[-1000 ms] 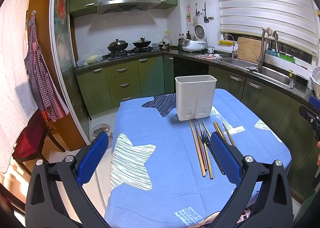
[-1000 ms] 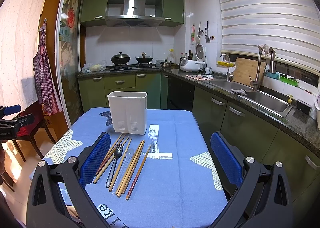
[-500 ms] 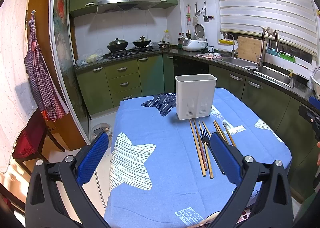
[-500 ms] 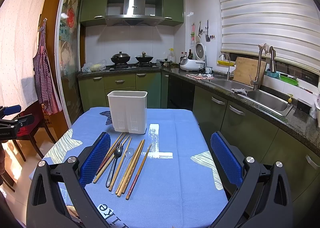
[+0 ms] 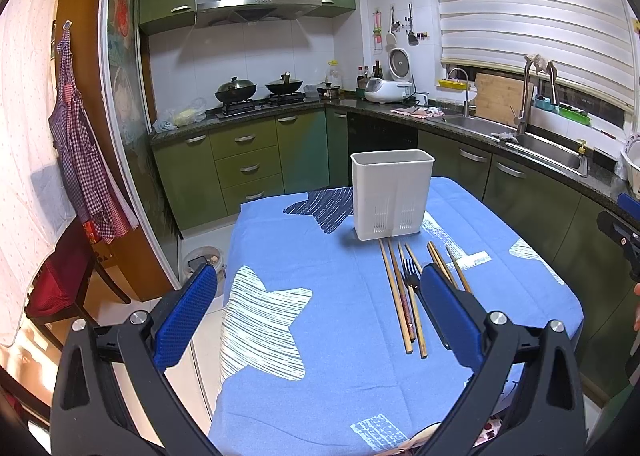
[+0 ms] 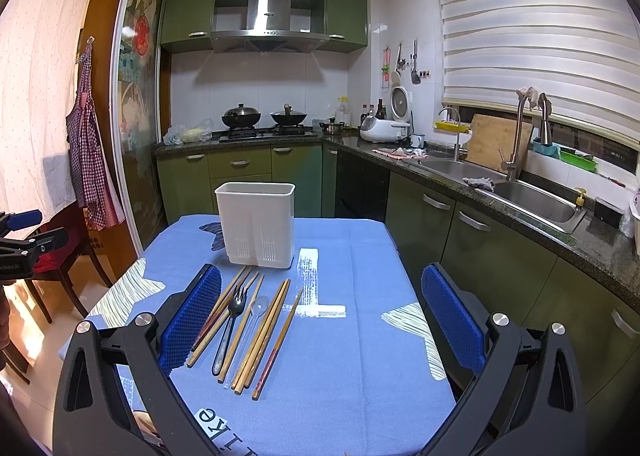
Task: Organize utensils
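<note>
a green-cabinet kitchen surrounds the table (image 6: 360, 336), its blue cloth soft enough to let thin things sink slightly. the white holder (image 6: 256, 223) stands upright at the far end, light and likely tippy. just before it lie the chopsticks (image 6: 264, 336), stiff, light, prone to roll; pinch mid-length. the fork (image 6: 230, 320) and clear spoon (image 6: 256, 312) look slippery. left gripper (image 5: 316, 316) and right gripper (image 6: 320, 316) both gape, empty

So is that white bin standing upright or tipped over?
Upright: the white bin stands on its base on the blue tablecloth, open top upward.
</note>
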